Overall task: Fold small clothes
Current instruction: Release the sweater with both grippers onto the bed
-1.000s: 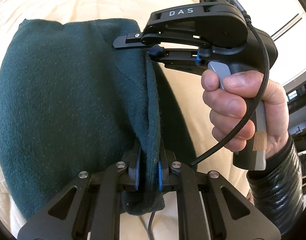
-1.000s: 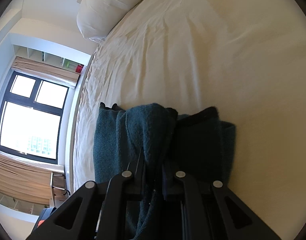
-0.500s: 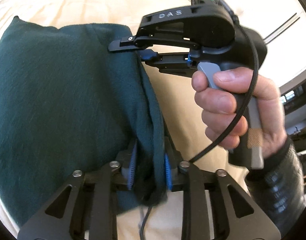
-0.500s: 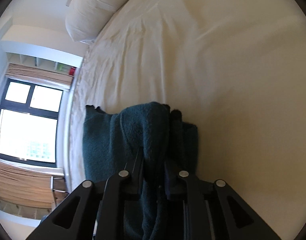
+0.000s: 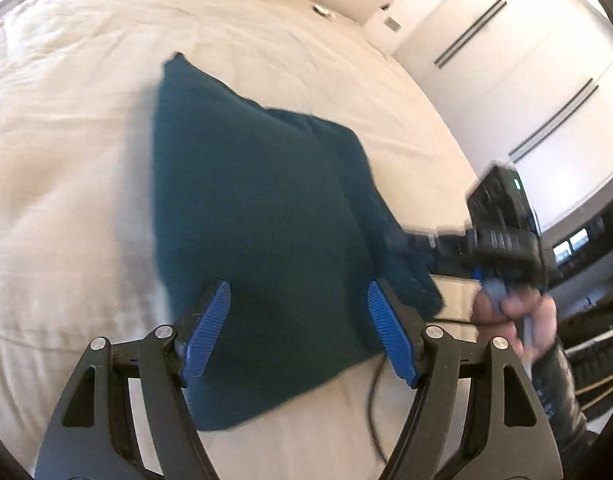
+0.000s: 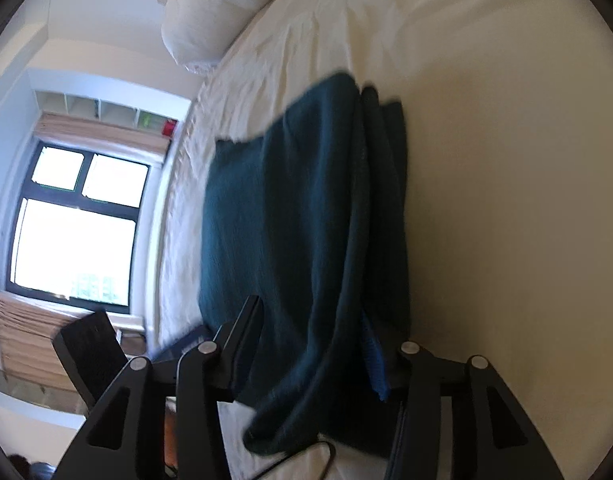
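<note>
The left hand-held gripper [image 5: 298,328] is opening with its blue pads clear of the dark green cloth [image 5: 258,216], and the right hand-held gripper [image 6: 312,344] is opening too, the cloth's edge loose between its jaws, while the folded cloth lies on the cream bed [image 5: 66,168], below a pillow [image 6: 210,12].

Bare sheet [image 5: 66,160] open all round folded green cloth [image 5: 258,216]; pillow [image 6: 210,28] far off at headboard

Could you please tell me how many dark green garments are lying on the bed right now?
1: the dark green garment lies folded on the bed before both tongs; others may be hidden.
</note>
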`<state>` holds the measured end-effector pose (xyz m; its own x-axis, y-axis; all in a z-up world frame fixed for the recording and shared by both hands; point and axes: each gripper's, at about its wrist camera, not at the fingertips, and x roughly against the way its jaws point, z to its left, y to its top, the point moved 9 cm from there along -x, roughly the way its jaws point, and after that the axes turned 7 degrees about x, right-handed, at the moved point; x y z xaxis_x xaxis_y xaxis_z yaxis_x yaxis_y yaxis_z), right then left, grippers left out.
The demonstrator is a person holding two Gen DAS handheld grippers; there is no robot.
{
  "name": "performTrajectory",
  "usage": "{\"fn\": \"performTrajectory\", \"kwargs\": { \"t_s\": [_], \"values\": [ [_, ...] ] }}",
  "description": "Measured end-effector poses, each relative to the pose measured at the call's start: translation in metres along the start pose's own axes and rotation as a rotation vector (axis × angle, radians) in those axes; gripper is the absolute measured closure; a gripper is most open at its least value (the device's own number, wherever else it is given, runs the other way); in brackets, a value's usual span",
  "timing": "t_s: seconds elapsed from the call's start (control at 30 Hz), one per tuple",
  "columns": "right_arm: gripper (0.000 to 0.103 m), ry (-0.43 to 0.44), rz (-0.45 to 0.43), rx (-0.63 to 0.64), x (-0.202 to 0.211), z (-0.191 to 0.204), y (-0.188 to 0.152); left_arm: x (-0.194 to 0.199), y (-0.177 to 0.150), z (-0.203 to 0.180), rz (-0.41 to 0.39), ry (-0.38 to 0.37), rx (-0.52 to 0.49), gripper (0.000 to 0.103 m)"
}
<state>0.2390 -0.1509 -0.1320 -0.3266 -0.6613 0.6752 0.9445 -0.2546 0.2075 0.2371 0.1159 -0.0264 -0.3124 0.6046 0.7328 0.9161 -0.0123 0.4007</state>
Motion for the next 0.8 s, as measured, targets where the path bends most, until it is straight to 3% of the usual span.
{"fn": "performTrajectory", "kwargs": {
  "t_s": [0.13,0.2,0.33,0.57,0.7,0.8],
  "values": [
    [0.066,-0.084,0.029,0.047,-0.001,0.002,-0.023,0.007,0.006,0.015,0.001,-0.003,-0.003,0.033],
    [0.083,-0.117,0.023,0.065,0.002,0.001,-0.030,0.000,0.000,0.015,0.004,0.005,-0.018,0.033],
    [0.091,-0.158,-0.020,0.056,0.022,-0.007,-0.034,0.003,0.004,0.017,0.004,0.004,-0.016,0.033],
    [0.093,0.004,-0.117,-0.154,0.026,-0.049,-0.049,-0.015,-0.009,0.015,0.037,0.022,-0.042,0.033],
    [0.092,0.027,-0.166,-0.152,0.034,-0.034,-0.058,-0.011,-0.008,0.019,0.026,0.018,-0.047,0.033],
    [0.093,0.054,-0.157,-0.218,0.028,-0.050,-0.062,-0.011,-0.013,0.017,0.032,0.032,-0.071,0.033]
  ]
}}
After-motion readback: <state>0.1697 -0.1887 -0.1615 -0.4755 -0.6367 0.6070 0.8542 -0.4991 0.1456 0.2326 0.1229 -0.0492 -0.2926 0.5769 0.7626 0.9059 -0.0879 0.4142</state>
